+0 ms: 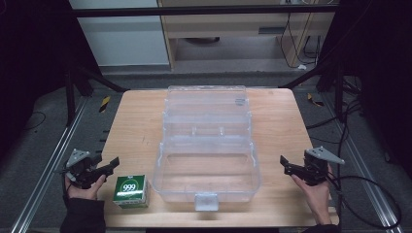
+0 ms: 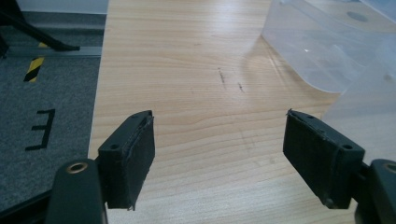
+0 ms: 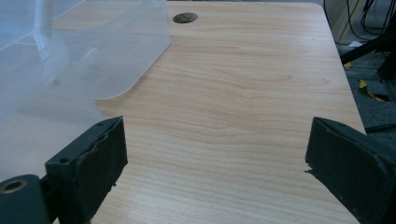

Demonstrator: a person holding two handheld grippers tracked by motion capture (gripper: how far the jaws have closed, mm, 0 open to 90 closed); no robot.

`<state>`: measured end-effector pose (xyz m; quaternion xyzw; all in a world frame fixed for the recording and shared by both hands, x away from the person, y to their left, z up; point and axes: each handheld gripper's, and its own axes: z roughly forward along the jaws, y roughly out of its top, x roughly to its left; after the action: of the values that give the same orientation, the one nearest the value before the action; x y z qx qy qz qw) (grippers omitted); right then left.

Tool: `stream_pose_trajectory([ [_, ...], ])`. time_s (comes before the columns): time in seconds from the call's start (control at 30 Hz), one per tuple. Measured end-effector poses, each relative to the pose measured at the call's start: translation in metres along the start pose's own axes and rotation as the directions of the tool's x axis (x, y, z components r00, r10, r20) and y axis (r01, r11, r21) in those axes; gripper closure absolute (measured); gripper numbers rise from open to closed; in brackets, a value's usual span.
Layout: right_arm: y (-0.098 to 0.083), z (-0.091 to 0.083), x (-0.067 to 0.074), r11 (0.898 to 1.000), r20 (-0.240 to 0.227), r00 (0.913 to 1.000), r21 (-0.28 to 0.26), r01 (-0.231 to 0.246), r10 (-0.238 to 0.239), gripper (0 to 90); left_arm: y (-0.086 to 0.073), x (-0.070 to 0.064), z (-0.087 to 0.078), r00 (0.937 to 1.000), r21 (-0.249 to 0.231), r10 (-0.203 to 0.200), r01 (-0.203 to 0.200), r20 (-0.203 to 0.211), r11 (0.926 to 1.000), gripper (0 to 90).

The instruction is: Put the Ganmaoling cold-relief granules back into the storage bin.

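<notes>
Two claws: both are held low at the near corners of the table (image 1: 141, 121), one in each hand, and neither touches any object.
Left claw (image 1: 111, 164): its jaws stand apart with bare wood between them, as the left gripper view shows; it holds nothing.
Left claw pads (image 2: 135, 158): black and a little worn at the edges, and they point over the table toward the far side.
Right claw (image 1: 283, 162): its jaws are also wide apart and empty; the right gripper view shows wood grain between them.
Green box (image 1: 130, 191): a small carton with "999" on its top, just beside the left claw, on the side toward the middle of the table and slightly nearer to the person; it does not touch the claw.
Clear plastic case (image 1: 206, 141): it lies open between the two claws, with its lid folded back toward the far edge; it is nearer to the left claw's box than to the right claw.
Case seen from the left claw: its rounded corner is ahead and to the right of the jaws (image 2: 317, 51).
Case seen from the right claw: its corner is ahead and to the left (image 3: 93, 51).
Latch (image 1: 206, 201): at the near wall of the case, between the two hands.
</notes>
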<state>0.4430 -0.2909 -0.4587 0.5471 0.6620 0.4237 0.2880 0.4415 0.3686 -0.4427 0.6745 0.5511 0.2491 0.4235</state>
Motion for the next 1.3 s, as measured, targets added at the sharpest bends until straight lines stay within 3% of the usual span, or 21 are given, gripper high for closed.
stream_pose_trajectory([
  [0.1,0.000,-0.002,0.002,1.000,0.005,0.9999,0.018,0.009,-0.009,5.2,0.007,-0.003,-0.003,0.9968,0.012,0.045,-0.046,0.065,0.9989,22.6],
  [0.27,-0.002,-0.003,0.003,0.998,0.002,0.9993,0.045,0.037,-0.037,4.9,0.013,-0.006,-0.004,0.9885,0.030,0.101,-0.105,0.112,0.9940,21.9],
  [0.3,-0.003,-0.004,0.004,0.998,0.004,0.9992,0.045,0.039,-0.039,5.1,0.016,-0.007,-0.007,0.9810,0.043,0.131,-0.138,0.143,0.9895,21.8],
  [0.4,-0.005,-0.006,0.004,0.998,0.004,0.9987,0.043,0.051,-0.052,5.3,0.020,-0.008,-0.010,0.9720,0.061,0.159,-0.172,0.173,0.9832,21.4],
  [0.47,-0.006,-0.006,0.004,0.998,0.006,0.9984,0.042,0.055,-0.055,5.4,0.025,-0.009,-0.013,0.9621,0.095,0.198,-0.219,0.187,0.9712,20.8],
  [0.53,-0.008,-0.004,0.004,0.997,0.013,0.9981,0.057,0.059,-0.060,5.9,0.032,-0.009,-0.018,0.9485,0.106,0.219,-0.248,0.229,0.9630,20.4],
  [0.57,-0.009,-0.004,0.003,0.996,0.017,0.9977,0.061,0.064,-0.065,5.9,0.032,-0.009,-0.018,0.9485,0.106,0.219,-0.248,0.229,0.9630,20.2],
  [0.6,-0.010,-0.003,0.003,0.996,0.017,0.9975,0.065,0.068,-0.069,5.9,0.035,-0.010,-0.020,0.9384,0.110,0.239,-0.273,0.249,0.9556,20.2],
  [0.63,-0.010,-0.003,0.003,0.996,0.017,0.9975,0.065,0.068,-0.069,5.9,0.035,-0.010,-0.020,0.9384,0.110,0.239,-0.273,0.249,0.9556,20.2],
  [0.7,-0.011,-0.003,0.004,0.993,0.025,0.9960,0.079,0.083,-0.085,5.6,0.039,-0.013,-0.022,0.9261,0.119,0.260,-0.301,0.274,0.9462,19.8],
  [0.73,-0.011,-0.003,0.004,0.993,0.026,0.9956,0.079,0.087,-0.090,5.6,0.042,-0.014,-0.023,0.9070,0.131,0.286,-0.338,0.309,0.9320,19.4],
  [0.77,-0.011,-0.003,0.004,0.993,0.026,0.9956,0.079,0.087,-0.090,5.6,0.042,-0.014,-0.023,0.9070,0.131,0.286,-0.338,0.309,0.9320,18.9],
  [0.87,-0.012,-0.003,0.005,0.992,0.025,0.9947,0.082,0.097,-0.099,5.3,0.046,-0.016,-0.026,0.8825,0.143,0.316,-0.383,0.348,0.9126,17.9],
  [0.9,-0.013,-0.003,0.005,0.991,0.026,0.9942,0.085,0.102,-0.104,5.1,0.048,-0.017,-0.027,0.8739,0.148,0.327,-0.400,0.359,0.9047,17.9],
  [0.93,-0.014,-0.003,0.006,0.990,0.028,0.9933,0.089,0.109,-0.112,4.8,0.052,-0.020,-0.028,0.8560,0.157,0.345,-0.429,0.385,0.8895,17.7],
  [0.97,-0.014,-0.003,0.006,0.990,0.028,0.9933,0.089,0.109,-0.112,4.8,0.052,-0.020,-0.028,0.8560,0.157,0.345,-0.429,0.385,0.8895,17.3],
  [1.1,-0.014,-0.002,0.005,0.988,0.030,0.9918,0.099,0.121,-0.125,4.5,0.057,-0.024,-0.032,0.8197,0.154,0.385,-0.484,0.424,0.8616,15.7],
  [1.13,-0.014,-0.002,0.005,0.988,0.030,0.9917,0.100,0.122,-0.125,4.6,0.060,-0.027,-0.033,0.7971,0.156,0.405,-0.515,0.448,0.8427,15.1],
  [1.17,-0.015,-0.002,0.005,0.987,0.029,0.9913,0.101,0.125,-0.128,4.5,0.060,-0.027,-0.033,0.7971,0.156,0.405,-0.515,0.448,0.8427,14.6],
  [1.27,-0.017,-0.002,0.004,0.988,0.026,0.9918,0.099,0.122,-0.125,4.6,0.062,-0.034,-0.034,0.7537,0.166,0.447,-0.579,0.482,0.7982,13.2],
  [1.3,-0.017,-0.002,0.003,0.987,0.024,0.9919,0.101,0.122,-0.125,4.6,0.061,-0.038,-0.035,0.7274,0.175,0.474,-0.618,0.496,0.7660,12.8],
])
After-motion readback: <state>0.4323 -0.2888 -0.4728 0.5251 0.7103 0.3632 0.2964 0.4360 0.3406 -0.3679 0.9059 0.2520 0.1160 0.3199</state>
